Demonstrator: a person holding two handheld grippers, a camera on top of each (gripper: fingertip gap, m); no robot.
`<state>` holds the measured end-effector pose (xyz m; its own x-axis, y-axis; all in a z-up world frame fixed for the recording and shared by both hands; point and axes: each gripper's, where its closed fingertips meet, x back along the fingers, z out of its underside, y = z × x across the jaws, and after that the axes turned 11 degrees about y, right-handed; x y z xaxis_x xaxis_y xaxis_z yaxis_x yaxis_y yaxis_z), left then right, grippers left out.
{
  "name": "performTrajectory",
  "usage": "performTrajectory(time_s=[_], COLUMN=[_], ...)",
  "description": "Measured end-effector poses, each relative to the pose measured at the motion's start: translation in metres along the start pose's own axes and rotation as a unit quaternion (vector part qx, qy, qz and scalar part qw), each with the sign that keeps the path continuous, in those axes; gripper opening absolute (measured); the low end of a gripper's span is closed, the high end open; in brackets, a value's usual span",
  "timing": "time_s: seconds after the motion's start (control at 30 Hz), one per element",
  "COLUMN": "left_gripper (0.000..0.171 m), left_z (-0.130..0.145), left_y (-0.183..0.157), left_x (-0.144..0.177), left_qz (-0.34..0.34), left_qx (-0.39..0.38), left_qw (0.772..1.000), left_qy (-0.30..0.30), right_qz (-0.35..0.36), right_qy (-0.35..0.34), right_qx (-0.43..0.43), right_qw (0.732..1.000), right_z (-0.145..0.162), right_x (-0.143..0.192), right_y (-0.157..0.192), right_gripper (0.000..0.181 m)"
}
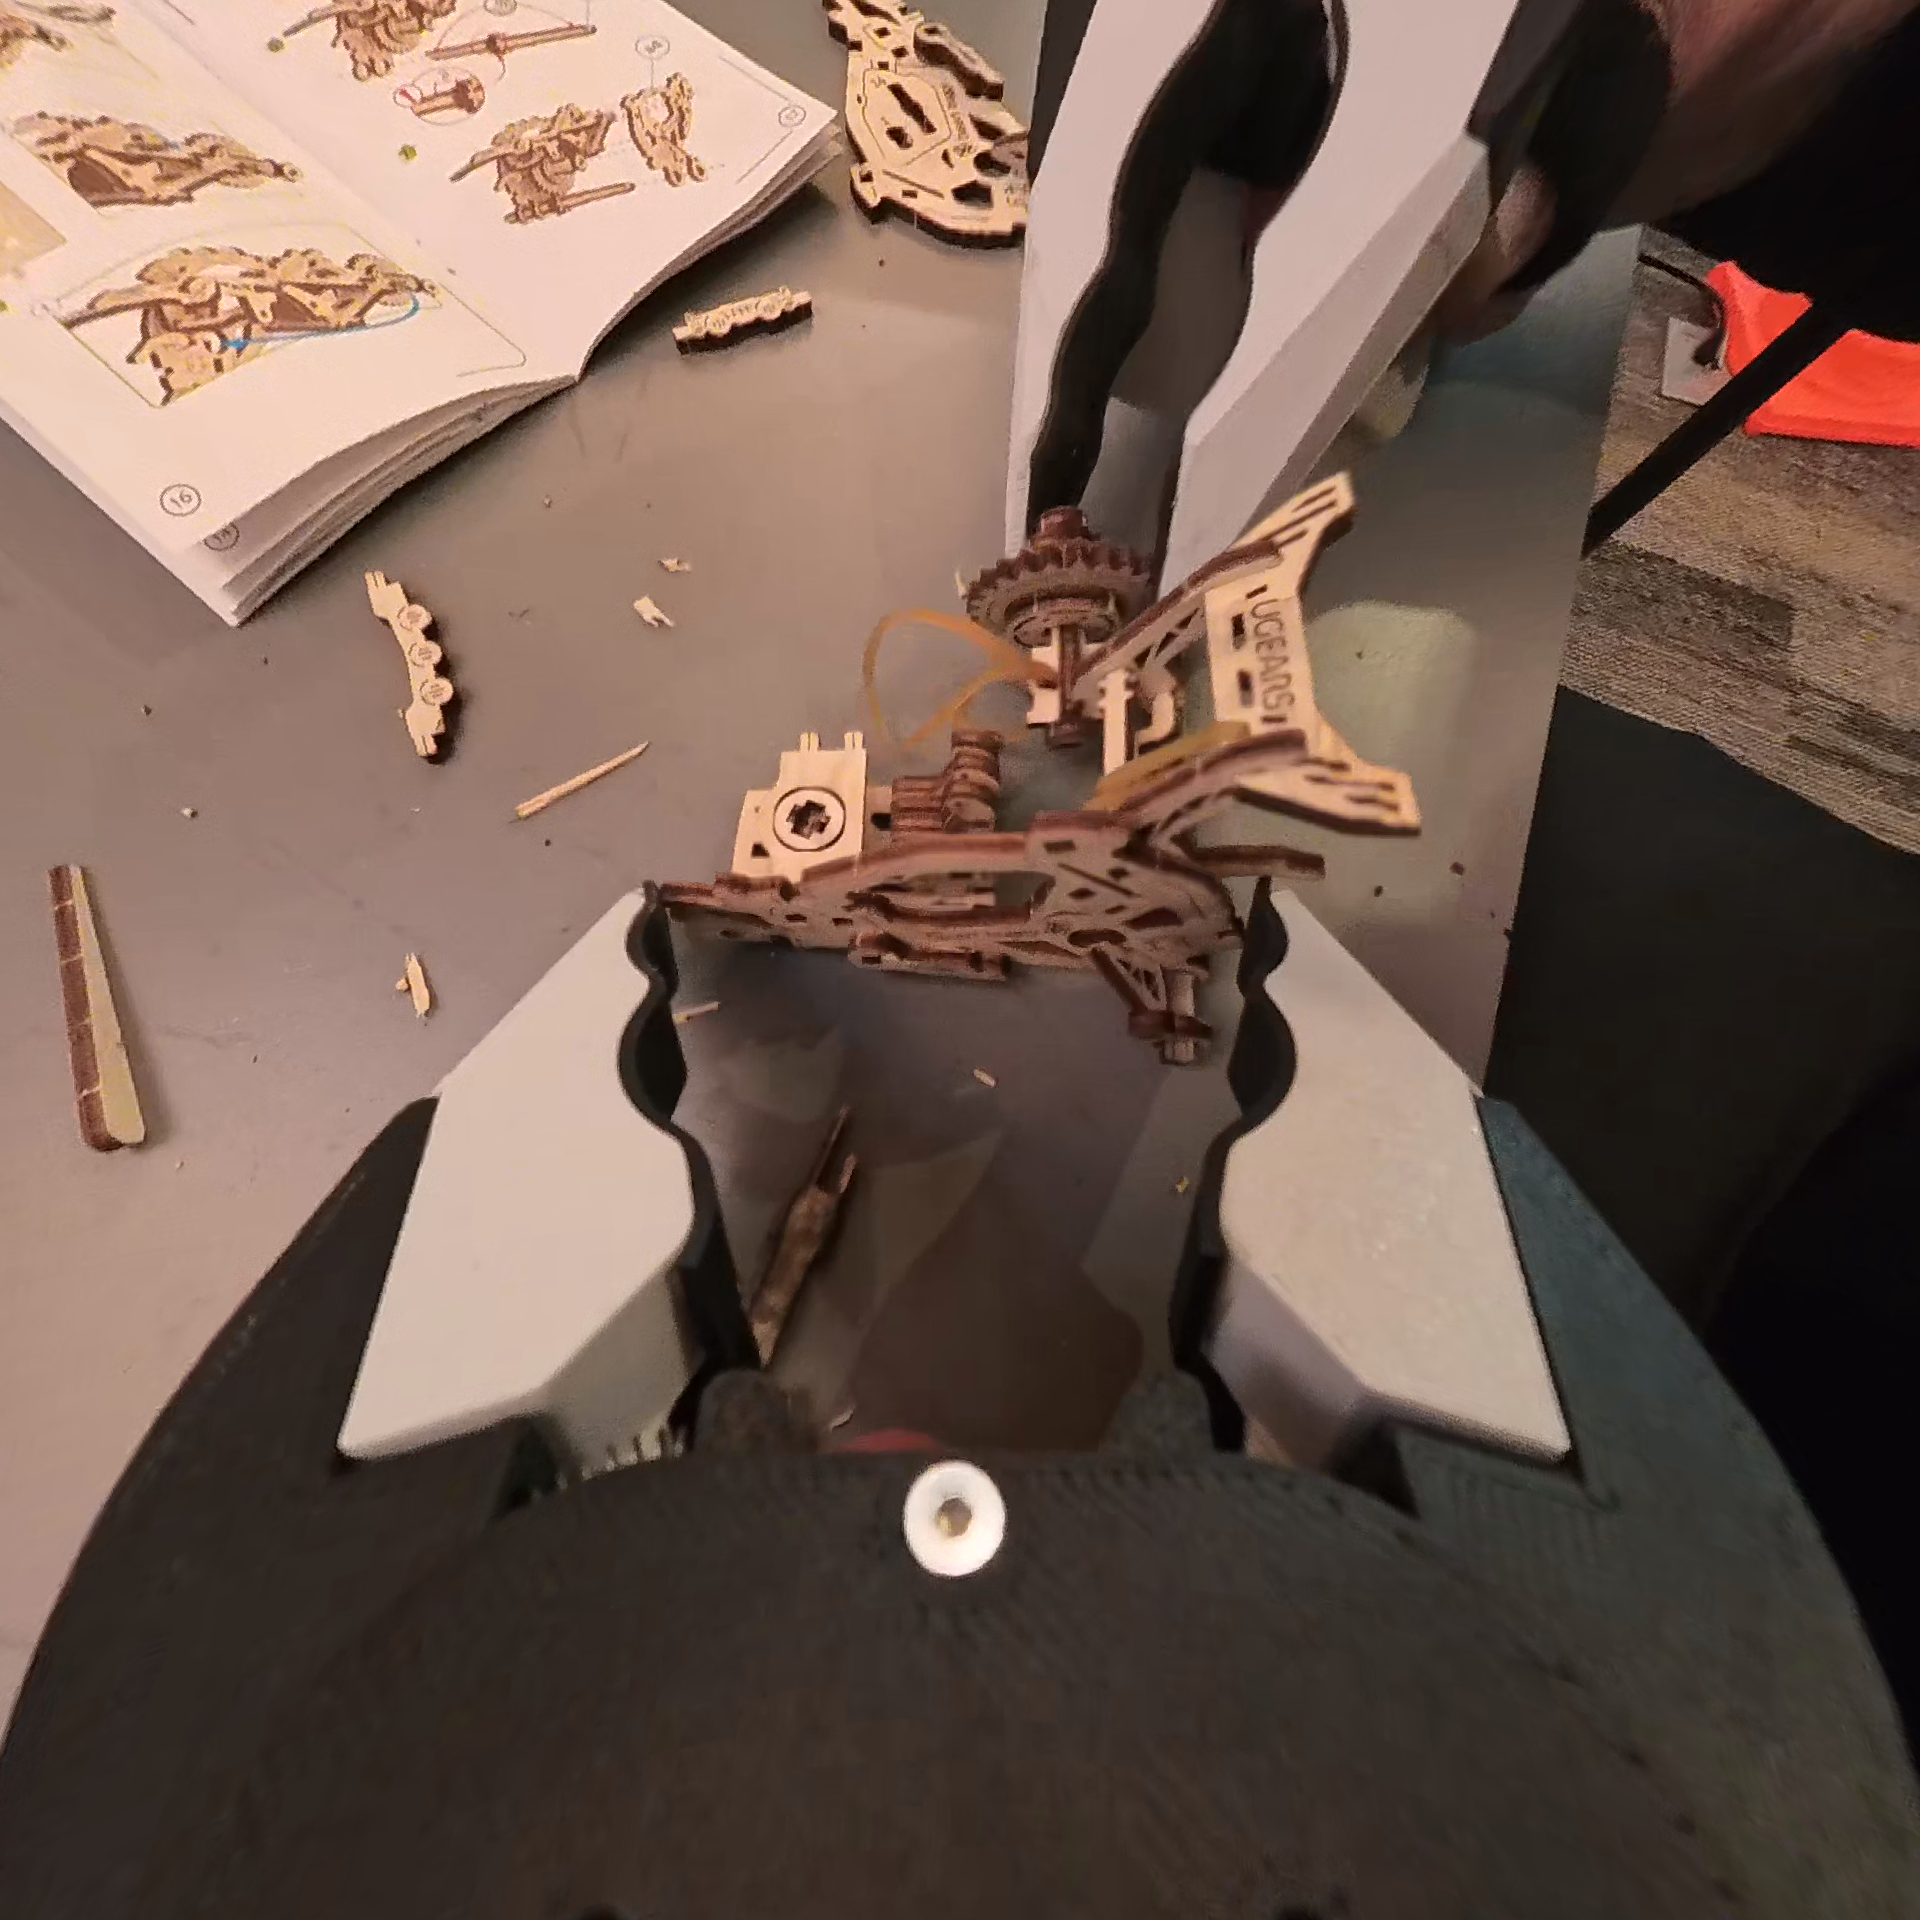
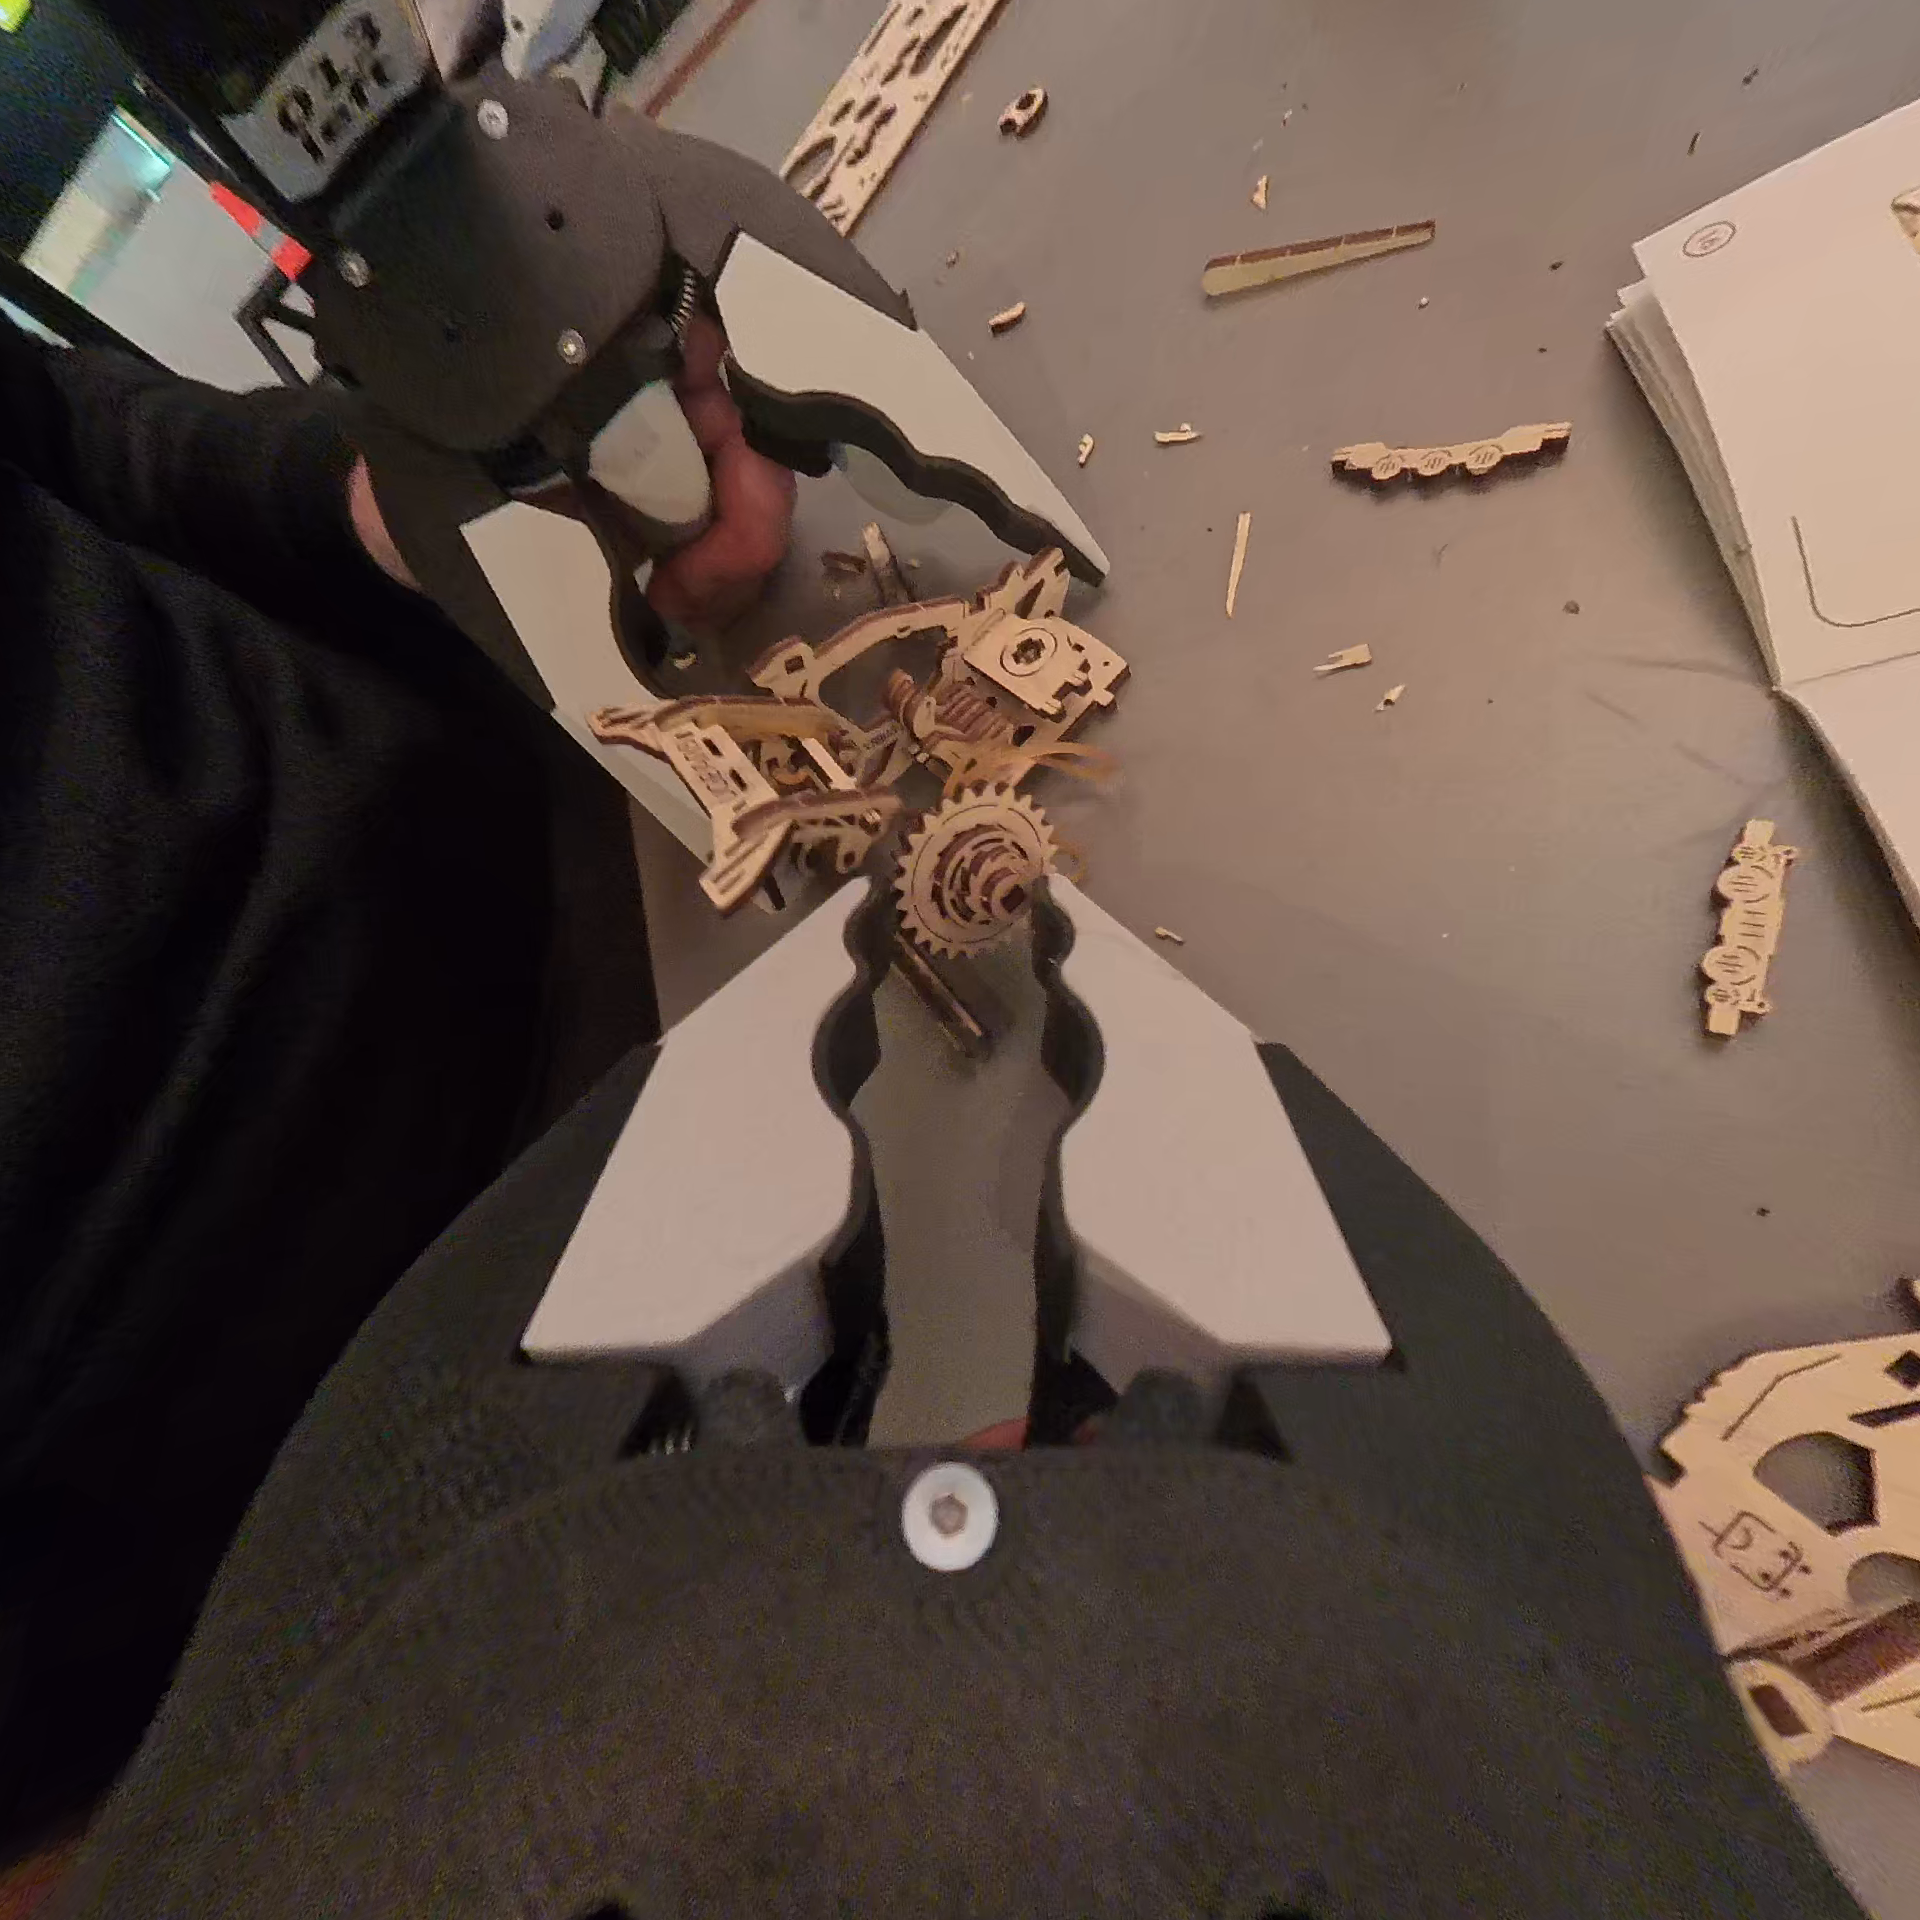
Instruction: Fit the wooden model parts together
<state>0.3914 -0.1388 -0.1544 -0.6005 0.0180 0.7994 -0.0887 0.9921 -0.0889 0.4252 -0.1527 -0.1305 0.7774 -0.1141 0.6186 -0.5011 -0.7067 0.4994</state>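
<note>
Fingers of the left gripper stand wide apart, and the wooden model spans the gap between their tips: the left tip meets the pointed end of the dark side frame, the right tip meets the frame beside a small peg. The assembly is held clear of the grey table. A pale block with a round socket sits at the model's left, a ribbed shaft rises behind it, and a rubber band loops loosely above. A pale curved bracket tilts up at the right.

Beyond the model, the right gripper reaches in from the far side. Its fingers are close together on the toothed gear mounted on the model's axle; in the right wrist view the gear sits between the two tips, though whether both tips press on it is hard to judge.

On the table to the left lie a tapered wooden strip, a small curved part, a thin splinter and scattered chips. Farther off, an open instruction booklet lies flat, a short notched part just beside its edge, and a larger wooden piece behind.
</note>
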Motion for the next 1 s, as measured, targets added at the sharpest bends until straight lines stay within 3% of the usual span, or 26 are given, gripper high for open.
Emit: performTrajectory(time_s=[0.43, 0.77, 0.9, 1.0], left_gripper=[0.106, 0.105, 0.106, 0.105], left_z=[-0.004, -0.022, -0.038, -0.052], left_y=[-0.001, 0.003, 0.003, 0.010], left_x=[0.004, 0.026, 0.044, 0.067], left_qz=[-0.002, 0.041, 0.103, 0.182], left_qx=[-0.018, 0.019, 0.060, 0.117], left_qw=[1.000, 0.993, 0.977, 0.943], left_qy=[-0.018, -0.107, -0.176, -0.252], right_qz=[-0.023, -0.065, -0.087, -0.092], right_qy=[0.013, -0.040, -0.102, -0.144], right_qx=[-0.051, -0.076, -0.087, -0.083], right_qw=[0.998, 0.994, 0.987, 0.982], right_z=[0.004, -0.010, -0.028, -0.043], right_x=[-0.005, 0.002, 0.017, 0.031], right_y=[-0.001, 0.007, 0.011, 0.016], right_gripper=[0.024, 0.024, 0.024, 0.024])
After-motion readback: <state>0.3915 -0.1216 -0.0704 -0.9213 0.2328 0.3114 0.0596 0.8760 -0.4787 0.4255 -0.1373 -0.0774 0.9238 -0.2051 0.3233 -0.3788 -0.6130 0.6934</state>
